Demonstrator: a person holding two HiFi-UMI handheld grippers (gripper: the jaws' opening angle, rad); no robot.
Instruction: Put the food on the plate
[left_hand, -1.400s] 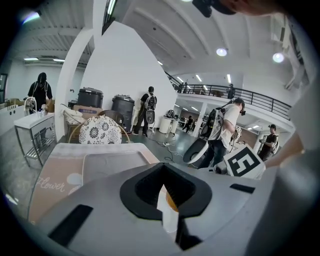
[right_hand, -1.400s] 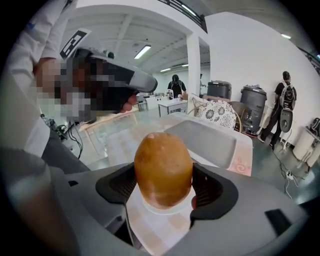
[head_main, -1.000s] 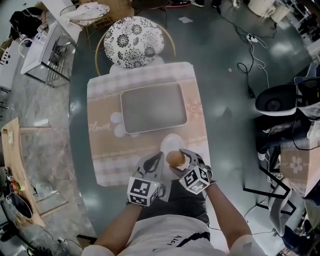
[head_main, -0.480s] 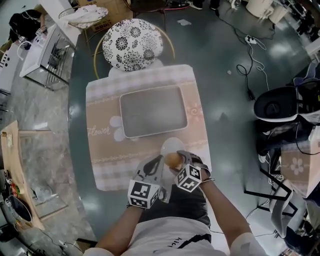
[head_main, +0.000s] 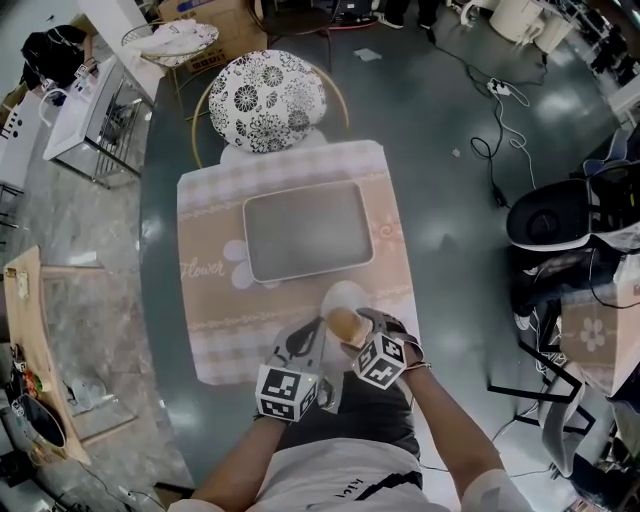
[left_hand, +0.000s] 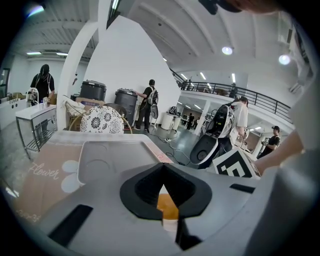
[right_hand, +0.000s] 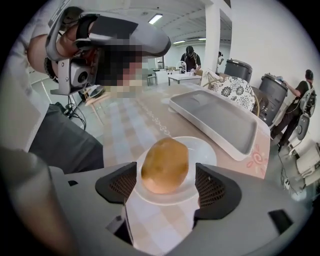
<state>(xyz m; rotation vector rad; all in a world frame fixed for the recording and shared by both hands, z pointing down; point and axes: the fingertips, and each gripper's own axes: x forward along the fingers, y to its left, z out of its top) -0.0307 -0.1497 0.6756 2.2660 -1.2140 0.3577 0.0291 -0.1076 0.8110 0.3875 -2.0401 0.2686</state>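
- The right gripper (right_hand: 166, 186) has its jaws apart, one on each side of the food (right_hand: 165, 165). A thin gap shows between each pad and the food, so it is not clamped.
- The food is a rounded, golden-brown lump. It sits on the white plate (right_hand: 207, 155), toward the plate's 6 o'clock rim, the side nearest the person.
- The left gripper (left_hand: 165, 200) has its jaws drawn together with nothing between them. Only a narrow slit is left, and a sliver of the food shows through it further on.
- In the head view the left gripper sits just beside the right one, at its 9 o'clock. Its tips point toward the food from about 8 o'clock.
- Each gripper carries a marker cube at its back end, the left cube (head_main: 288, 390) and the right cube (head_main: 380, 362), both toward 6 o'clock from the plate.
- The plate lies on a checked pink-and-beige placemat (head_main: 215, 300) near that mat's 5 o'clock corner.
- A grey rectangular tray (head_main: 308, 230) rests on the same mat at 12 o'clock from the plate, close to it but apart.
- The mat covers part of a dark glass table (head_main: 160, 250).
- A chair with a black-and-white patterned cushion (head_main: 267, 85) stands at the table's 12 o'clock edge.
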